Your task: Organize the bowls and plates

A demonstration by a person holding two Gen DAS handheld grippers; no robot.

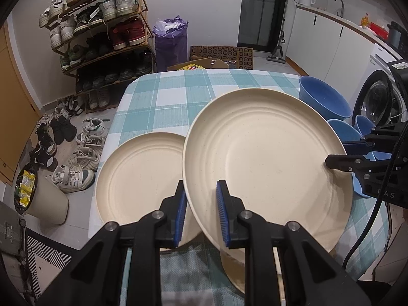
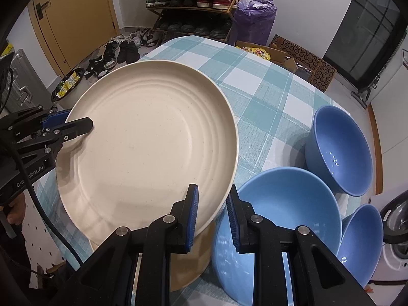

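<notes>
A cream, faintly speckled, ring-ribbed round plate (image 1: 265, 163) is showing pale between the black left hand-held gripper (image 1: 201, 214) with ridged blue pads (image 1: 222, 213) and the black right hand-held gripper (image 2: 213, 219). A second cream round plate (image 1: 137, 176) is lying left of the left hand-held gripper. Three glossy blue bowls (image 2: 288, 211) are gleaming to the right of the right hand-held gripper. The bench (image 1: 178, 97) ahead is wearing a teal-and-white checked woven cloth.

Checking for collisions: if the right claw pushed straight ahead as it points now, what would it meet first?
Probably the rim of the raised cream ridged plate, already between the right claw fingers; depth is unclear.
</notes>
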